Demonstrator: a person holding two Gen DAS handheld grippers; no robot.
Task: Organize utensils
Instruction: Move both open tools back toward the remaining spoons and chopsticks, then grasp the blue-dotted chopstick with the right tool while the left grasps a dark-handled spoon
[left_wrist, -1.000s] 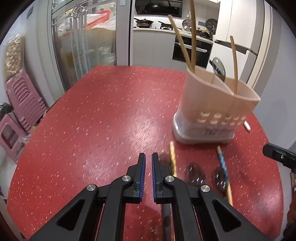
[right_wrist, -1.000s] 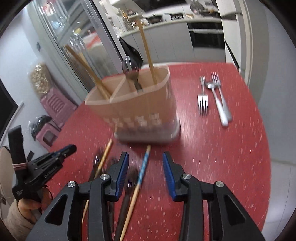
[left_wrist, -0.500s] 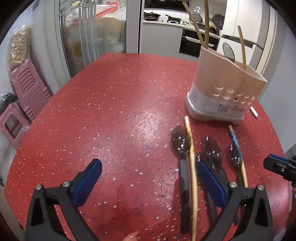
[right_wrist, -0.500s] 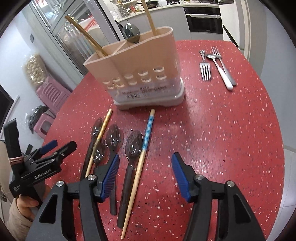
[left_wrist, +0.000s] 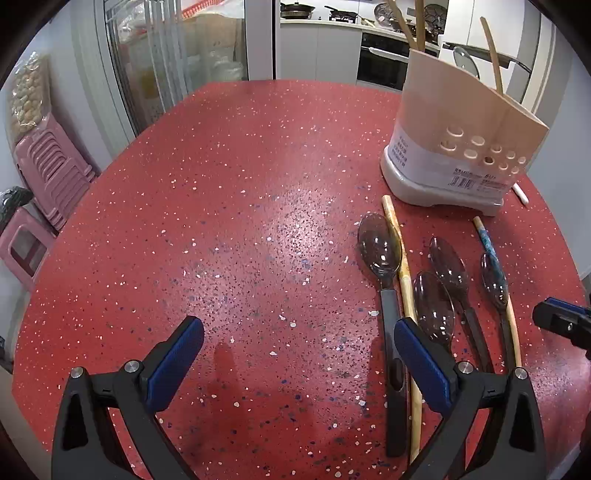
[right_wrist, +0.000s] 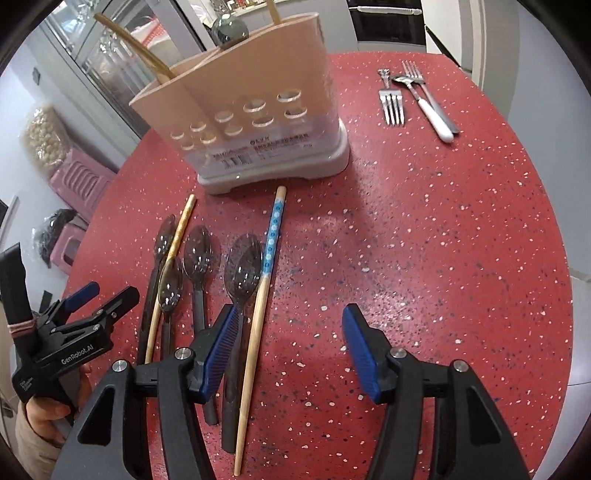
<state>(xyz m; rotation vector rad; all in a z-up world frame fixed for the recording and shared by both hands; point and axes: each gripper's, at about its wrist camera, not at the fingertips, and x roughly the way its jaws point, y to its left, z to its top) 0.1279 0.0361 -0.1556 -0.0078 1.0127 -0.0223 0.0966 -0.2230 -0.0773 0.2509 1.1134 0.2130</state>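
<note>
- Left claw (left_wrist: 295, 345): jaws spread wide over the red speckled counter (left_wrist: 240, 221), nothing between them.
- Right claw (right_wrist: 290, 345): jaws apart, gripping nothing.
- Four smoky translucent spoons with dark handles (right_wrist: 242, 273) lie side by side on the counter, with a plain wooden chopstick (right_wrist: 177, 236) and a blue-patterned chopstick (right_wrist: 271, 236) among them.
- Beige perforated utensil holder (right_wrist: 251, 110) stands upright just beyond them, holding chopsticks and a spoon.
- Metal forks (right_wrist: 392, 103) lie well apart, to the holder's right.

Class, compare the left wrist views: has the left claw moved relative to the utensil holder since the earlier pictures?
Yes. The left claw has dropped toward the red table, leaving the utensil holder higher in view; its jaws have just opened wide, empty.
</note>
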